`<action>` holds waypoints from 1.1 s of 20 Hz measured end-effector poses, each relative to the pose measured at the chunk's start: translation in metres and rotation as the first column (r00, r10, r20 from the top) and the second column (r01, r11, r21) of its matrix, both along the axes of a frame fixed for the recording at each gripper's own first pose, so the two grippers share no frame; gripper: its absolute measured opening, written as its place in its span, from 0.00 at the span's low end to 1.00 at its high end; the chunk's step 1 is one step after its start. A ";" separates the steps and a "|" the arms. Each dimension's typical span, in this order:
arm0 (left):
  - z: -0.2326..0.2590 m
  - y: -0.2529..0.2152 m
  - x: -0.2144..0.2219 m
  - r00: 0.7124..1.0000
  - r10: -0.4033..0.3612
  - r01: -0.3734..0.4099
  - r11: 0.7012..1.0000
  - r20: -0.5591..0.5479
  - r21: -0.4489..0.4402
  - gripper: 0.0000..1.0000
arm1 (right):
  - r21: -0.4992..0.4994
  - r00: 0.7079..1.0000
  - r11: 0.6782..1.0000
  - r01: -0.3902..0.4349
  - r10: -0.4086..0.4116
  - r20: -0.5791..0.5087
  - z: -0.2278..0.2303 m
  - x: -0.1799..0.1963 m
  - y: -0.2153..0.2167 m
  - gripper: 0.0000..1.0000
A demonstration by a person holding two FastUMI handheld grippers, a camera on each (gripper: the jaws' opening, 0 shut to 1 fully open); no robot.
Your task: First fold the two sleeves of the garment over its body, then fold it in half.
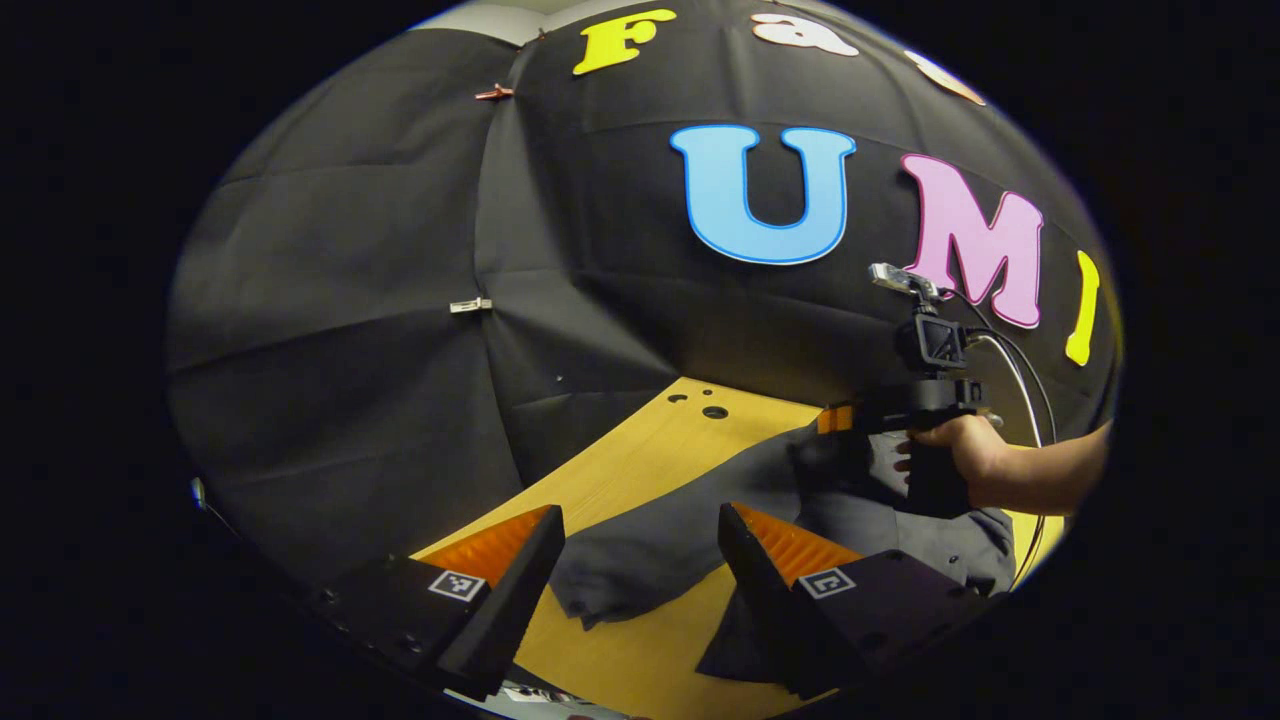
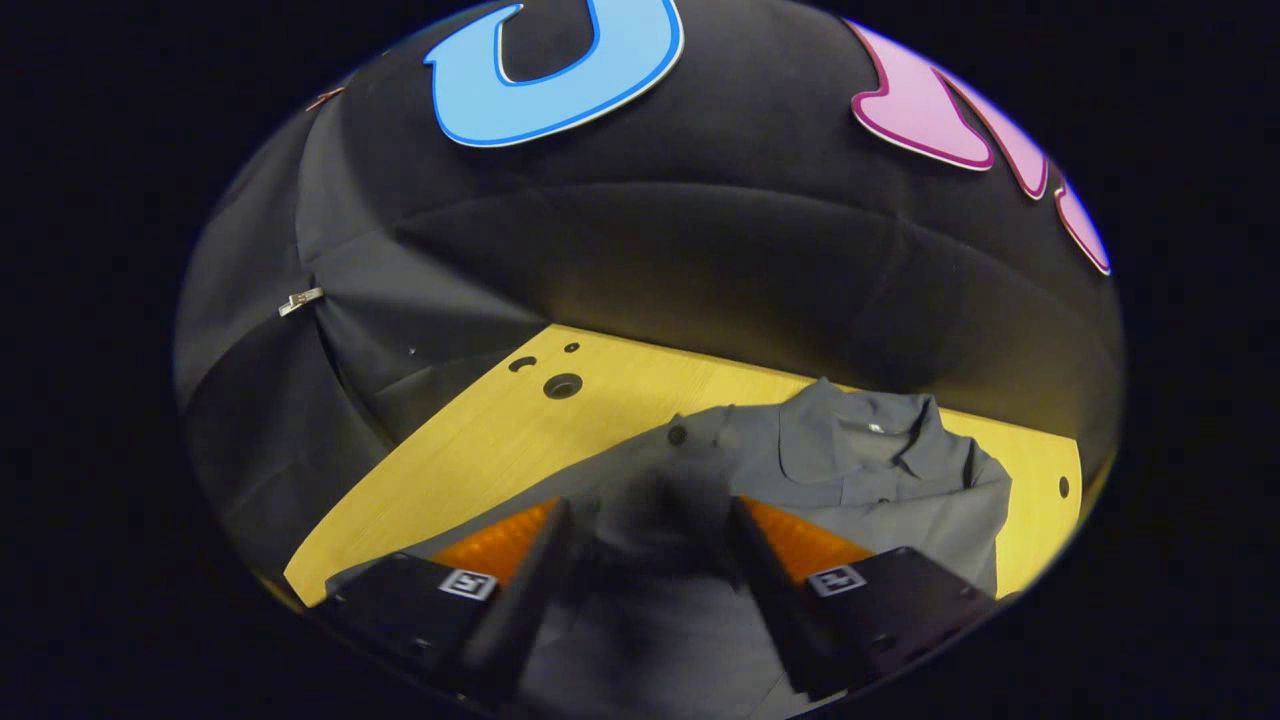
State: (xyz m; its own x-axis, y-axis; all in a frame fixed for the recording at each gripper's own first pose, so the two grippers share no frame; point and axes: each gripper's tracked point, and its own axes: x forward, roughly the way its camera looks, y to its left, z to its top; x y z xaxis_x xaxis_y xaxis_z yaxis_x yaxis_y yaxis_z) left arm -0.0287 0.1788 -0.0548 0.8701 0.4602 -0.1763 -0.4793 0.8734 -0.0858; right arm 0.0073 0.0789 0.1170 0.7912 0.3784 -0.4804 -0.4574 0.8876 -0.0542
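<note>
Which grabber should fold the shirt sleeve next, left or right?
Probably right. The right gripper already has a bunched dark grey fabric sleeve between its fingers above the grey collared shirt. The left gripper stands open, holding nothing, over the yellow wooden table.

text: none legible | claw (image 1: 640, 560) tags: square coded markers, no readable characters

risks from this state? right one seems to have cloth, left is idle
1. The right gripper has a blurred bunch of sleeve between its fingers; whether they press on it is unclear, so the cloth may slip mid-fold.
2. The shirt lies near the table's right edge; dragging the sleeve could pull it askew or over the edge.
3. The left gripper is open above the other sleeve and pins nothing, so the body may shift.
</note>
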 end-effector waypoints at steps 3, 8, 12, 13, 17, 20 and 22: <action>-0.023 0.018 -0.004 0.999 0.041 -0.042 0.998 -0.020 -0.050 0.98 | -0.002 0.999 1.000 0.005 -0.005 -0.038 -0.011 -0.029 -0.012 0.99; -0.068 0.049 0.002 0.995 0.074 -0.083 0.986 -0.069 -0.142 0.99 | -0.053 0.998 0.998 0.044 -0.046 -0.031 -0.016 -0.067 -0.069 1.00; -0.095 0.069 0.016 0.993 0.055 -0.072 0.982 -0.104 -0.173 0.96 | -0.066 0.995 0.995 0.073 -0.077 -0.070 -0.027 -0.105 -0.117 0.99; -0.101 0.074 0.022 0.992 0.059 -0.078 0.982 -0.113 -0.174 0.96 | -0.076 0.993 0.994 0.081 -0.087 -0.075 -0.029 -0.113 -0.129 0.99; -0.131 0.090 0.042 0.985 0.051 -0.081 0.980 -0.166 -0.180 0.96 | -0.125 0.984 0.982 0.141 -0.153 -0.092 -0.038 -0.143 -0.179 0.99; -0.150 0.098 0.053 0.979 0.060 -0.100 0.975 -0.196 -0.201 0.96 | -0.115 0.969 0.971 0.208 -0.221 -0.110 -0.038 -0.167 -0.207 0.99; -0.160 0.101 0.068 0.979 0.051 -0.097 0.967 -0.196 -0.234 0.96 | -0.097 0.956 0.965 0.243 -0.255 -0.142 -0.043 -0.190 -0.217 0.99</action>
State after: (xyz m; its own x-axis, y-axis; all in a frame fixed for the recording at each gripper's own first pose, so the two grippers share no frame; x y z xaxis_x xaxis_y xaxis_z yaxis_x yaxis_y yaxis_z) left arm 0.0389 0.2798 -0.2149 0.7757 0.4460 -0.4465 -0.5698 0.7991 -0.1918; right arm -0.1823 -0.1379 0.0743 0.7711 0.1356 -0.6221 -0.2305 0.9702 -0.0742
